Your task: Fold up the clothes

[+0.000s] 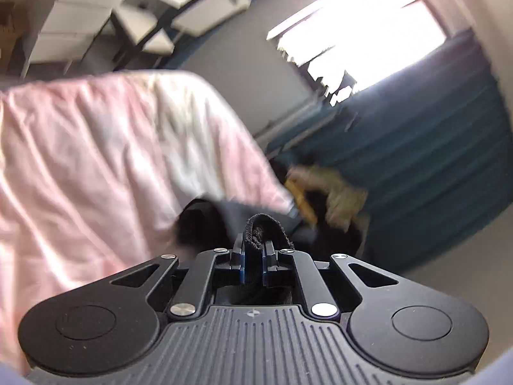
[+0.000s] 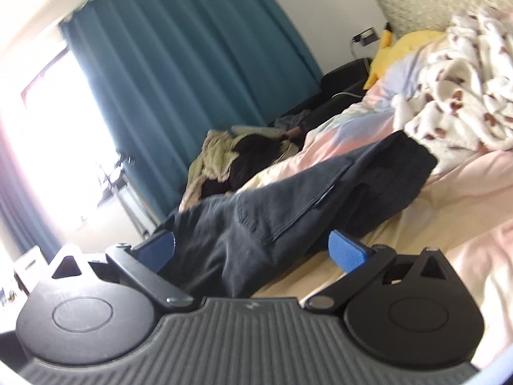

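A dark navy garment (image 2: pixel 288 199), seemingly trousers, stretches across the pink bed (image 2: pixel 465 199) in the right wrist view. My right gripper (image 2: pixel 253 250) stands open, its blue pads (image 2: pixel 348 252) wide apart, and the garment's near end lies between them without being pinched. In the blurred left wrist view my left gripper (image 1: pixel 255 256) is shut on a looped edge of dark fabric (image 1: pixel 259 224), which sticks up beyond the fingertips. More of that dark cloth trails off past the gripper over the edge of the pink sheet (image 1: pixel 96 160).
A white blanket with brown prints (image 2: pixel 465 89) and a yellow plush (image 2: pixel 404 48) lie at the bed's head. A heap of beige and black clothes (image 2: pixel 224 160) sits beside the bed by the teal curtain (image 2: pixel 192 64). White furniture (image 1: pixel 96 22) stands beyond the bed.
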Tool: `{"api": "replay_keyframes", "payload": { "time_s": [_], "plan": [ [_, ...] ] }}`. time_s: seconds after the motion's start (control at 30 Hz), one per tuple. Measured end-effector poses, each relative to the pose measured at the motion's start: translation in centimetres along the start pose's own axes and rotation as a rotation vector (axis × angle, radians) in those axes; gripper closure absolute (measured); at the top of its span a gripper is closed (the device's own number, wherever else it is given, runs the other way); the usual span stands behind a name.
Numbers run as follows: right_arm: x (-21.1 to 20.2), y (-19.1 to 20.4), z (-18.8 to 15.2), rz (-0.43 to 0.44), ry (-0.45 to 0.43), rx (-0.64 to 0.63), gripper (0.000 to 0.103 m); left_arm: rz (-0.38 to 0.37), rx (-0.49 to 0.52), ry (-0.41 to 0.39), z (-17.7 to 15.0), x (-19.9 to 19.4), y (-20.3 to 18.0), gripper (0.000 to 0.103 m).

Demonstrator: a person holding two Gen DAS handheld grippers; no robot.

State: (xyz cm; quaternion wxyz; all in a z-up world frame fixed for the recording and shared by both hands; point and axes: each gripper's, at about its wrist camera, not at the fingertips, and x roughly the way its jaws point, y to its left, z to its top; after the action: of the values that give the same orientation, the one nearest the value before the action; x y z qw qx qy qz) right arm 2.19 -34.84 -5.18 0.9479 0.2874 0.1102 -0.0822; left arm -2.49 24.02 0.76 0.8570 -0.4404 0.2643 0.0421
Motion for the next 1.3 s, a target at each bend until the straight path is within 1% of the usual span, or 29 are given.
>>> {"api": "replay_keyframes", "payload": {
  "time_s": [0.03,0.1,0.13,0.17,0.2,0.27,0.3,0.37,0.43,0.47,0.53,0.57,0.6,0.63,0.67,0.7,0.77,0.83,0.93,1.0,1.03,1.1,1.17,1.23,1.27,1.3],
  "plan": [
    [0.3,0.4,-0.3,0.005,0.022,-0.02,0.0,0.022,-0.001,0.035,0.1,0.2,1.0,0.092],
    [0.8,1.0,-0.9,0.024,0.071,-0.052,0.0,0.011,-0.004,0.076,0.8,0.2,1.8,0.091],
    [1.0,1.3,-1.2,0.035,0.09,-0.066,0.0,0.001,-0.005,0.095,1.2,0.2,2.0,0.089],
    [1.0,1.7,-1.4,0.045,0.102,-0.084,0.0,-0.01,-0.005,0.113,1.5,0.2,2.3,0.082],
    [1.1,2.0,-1.6,0.053,0.108,-0.106,0.0,0.002,0.025,0.12,1.8,0.0,2.1,0.078],
    [1.0,2.6,-1.8,0.068,0.115,-0.143,0.0,0.049,0.111,0.119,2.1,-0.6,1.3,0.057],
    [0.9,2.8,-2.0,0.074,0.118,-0.154,0.0,0.07,0.153,0.11,2.2,-0.8,1.2,0.052],
    [0.7,3.2,-2.3,0.082,0.123,-0.172,0.0,0.099,0.242,0.058,2.5,-1.7,0.8,0.031],
    [1.0,3.5,-2.4,0.073,0.136,-0.179,0.0,0.132,0.331,-0.002,2.8,-2.5,0.4,0.024],
    [0.9,3.6,-2.5,0.074,0.138,-0.178,0.0,0.154,0.375,-0.036,2.9,-2.7,0.1,0.024],
    [1.2,3.8,-2.7,0.072,0.14,-0.177,0.0,0.175,0.487,-0.073,2.5,-3.3,-1.1,0.024],
    [1.3,3.7,-2.7,0.069,0.144,-0.175,0.0,0.163,0.557,-0.076,2.0,-3.6,-2.0,0.024],
    [1.5,3.7,-2.7,0.066,0.149,-0.172,0.0,0.128,0.633,-0.067,1.2,-3.8,-3.1,0.024],
    [1.7,3.7,-2.7,0.065,0.151,-0.168,0.0,0.081,0.716,-0.042,0.2,-3.5,-4.3,0.024],
    [1.8,3.7,-2.7,0.063,0.151,-0.165,0.0,0.029,0.802,-0.01,-0.9,-3.0,-5.6,0.024],
    [1.9,3.6,-2.7,0.06,0.152,-0.159,0.0,-0.006,0.892,0.027,-2.2,-2.5,-6.9,0.024],
    [2.2,3.3,-2.7,0.049,0.157,-0.14,0.0,-0.044,1.089,0.124,-5.1,-0.4,-9.3,0.024],
    [2.7,3.0,-2.6,0.037,0.167,-0.117,0.0,-0.042,1.252,0.24,-8.2,2.3,-10.9,0.025],
    [2.7,2.4,-2.3,0.019,0.161,-0.088,0.0,0.0,1.468,0.399,-12.9,6.4,-11.8,0.027],
    [2.5,1.9,-2.0,0.0,0.142,-0.071,0.0,0.047,1.535,0.506,-15.2,9.1,-11.3,0.027],
    [2.4,1.6,-1.8,-0.014,0.127,-0.061,0.0,0.069,1.567,0.531,-16.1,10.1,-10.9,0.027],
    [2.3,0.9,-1.5,-0.044,0.104,-0.029,0.0,0.11,1.644,0.568,-17.7,11.9,-10.0,0.026],
    [2.4,0.1,-1.2,-0.062,0.091,0.017,0.0,0.167,1.716,0.552,-18.8,13.4,-9.1,0.022],
    [2.7,-0.7,-1.0,-0.078,0.094,0.058,0.0,0.178,1.705,0.541,-18.6,14.4,-8.7,0.021],
    [2.9,-0.9,-1.0,-0.083,0.101,0.071,0.0,0.173,1.674,0.542,-18.0,14.7,-8.6,0.026],
    [3.0,-1.1,-1.0,-0.085,0.107,0.079,0.0,0.172,1.622,0.544,-17.3,14.7,-8.7,0.033]
  ]
}}
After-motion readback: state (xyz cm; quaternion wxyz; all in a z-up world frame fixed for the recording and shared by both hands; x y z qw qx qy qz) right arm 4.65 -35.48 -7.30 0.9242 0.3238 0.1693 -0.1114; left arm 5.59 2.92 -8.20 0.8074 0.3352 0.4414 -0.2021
